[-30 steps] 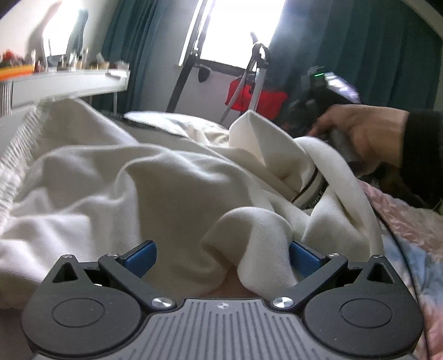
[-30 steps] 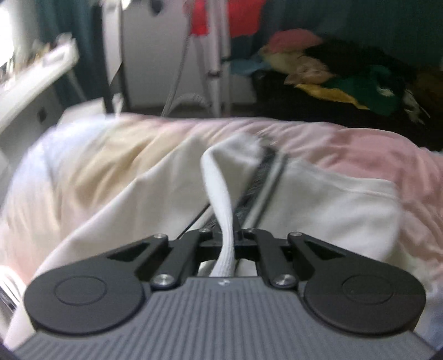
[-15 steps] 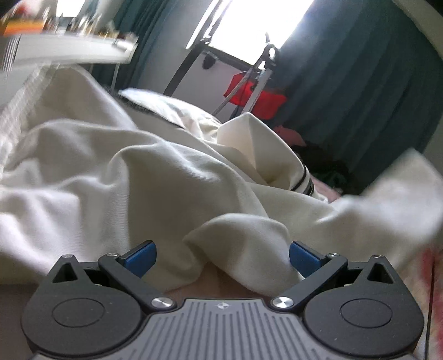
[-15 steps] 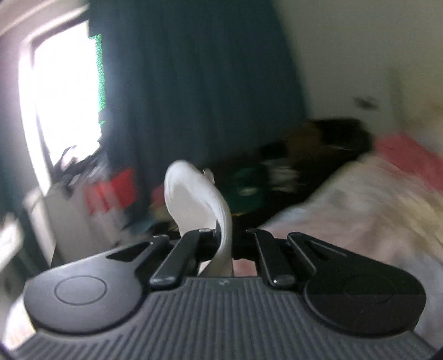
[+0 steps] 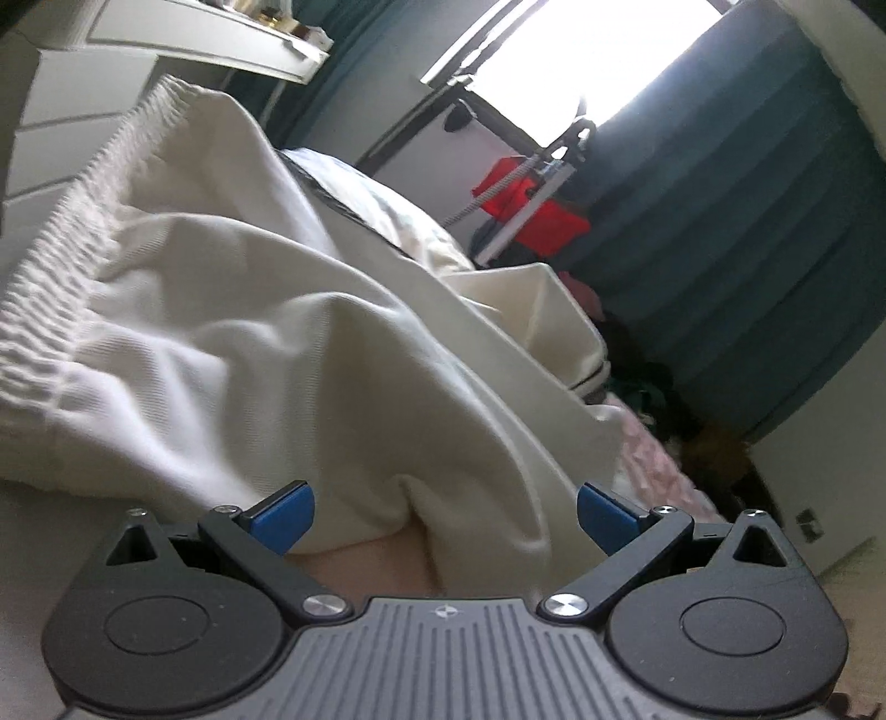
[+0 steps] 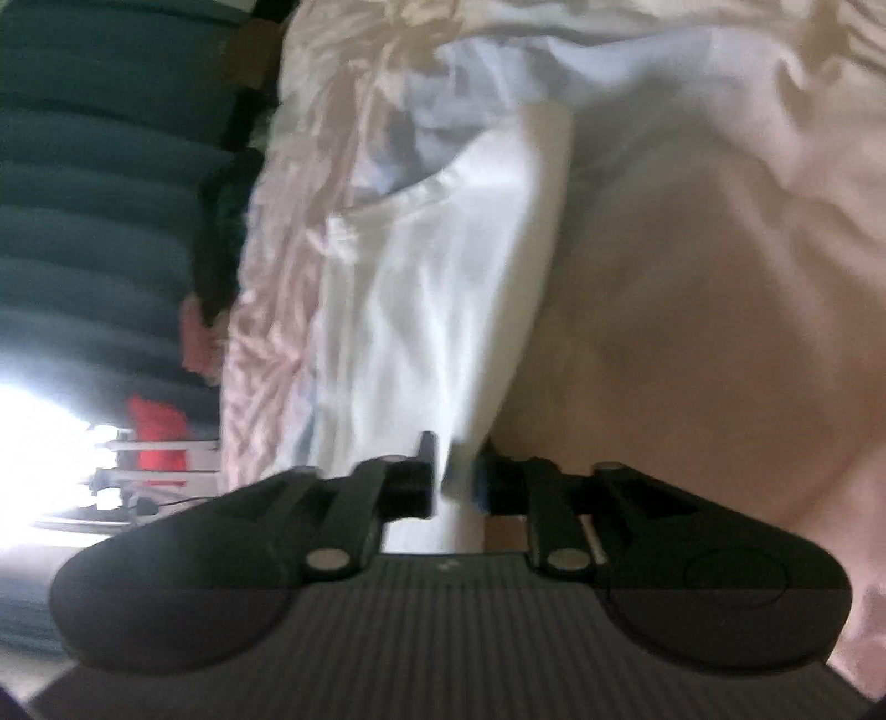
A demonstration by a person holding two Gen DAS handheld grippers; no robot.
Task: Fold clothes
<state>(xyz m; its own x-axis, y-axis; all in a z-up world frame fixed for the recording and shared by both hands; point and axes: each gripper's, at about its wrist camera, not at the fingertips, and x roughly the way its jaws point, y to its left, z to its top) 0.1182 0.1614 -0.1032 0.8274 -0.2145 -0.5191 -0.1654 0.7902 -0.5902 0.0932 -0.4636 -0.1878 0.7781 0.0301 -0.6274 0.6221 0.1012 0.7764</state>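
Much of the right wrist view is smeared by motion blur, and the whole scene there lies rolled on its side, so the bedding (image 6: 692,288) reads only as soft pink and beige folds with no clear edge. The dark heap at the foot of the curtain (image 5: 720,232) in the left wrist view is too dim to identify.

The cream garment (image 5: 266,332) fills most of the left wrist view, heaped in broad folds, its gathered elastic band (image 5: 61,266) running off the left edge of the frame. A rounded fold of it lies between the blue pads (image 5: 282,512) of the left gripper (image 5: 446,512), whose jaws stand spread wide; the cloth sits between them, and neither pad visibly presses on it.

In the right wrist view a white strip of the same garment (image 6: 432,288) stretches away from the right gripper (image 6: 457,482) across the bedding. Its near end lies in the narrow gap between the jaws, which are opening; whether the pads grip the cloth the blur does not let me tell.

Only the left view shows the shelf (image 5: 210,27), the bright window (image 5: 581,50) and the dark striped trim (image 5: 595,376); the red item (image 5: 531,205) appears in both.
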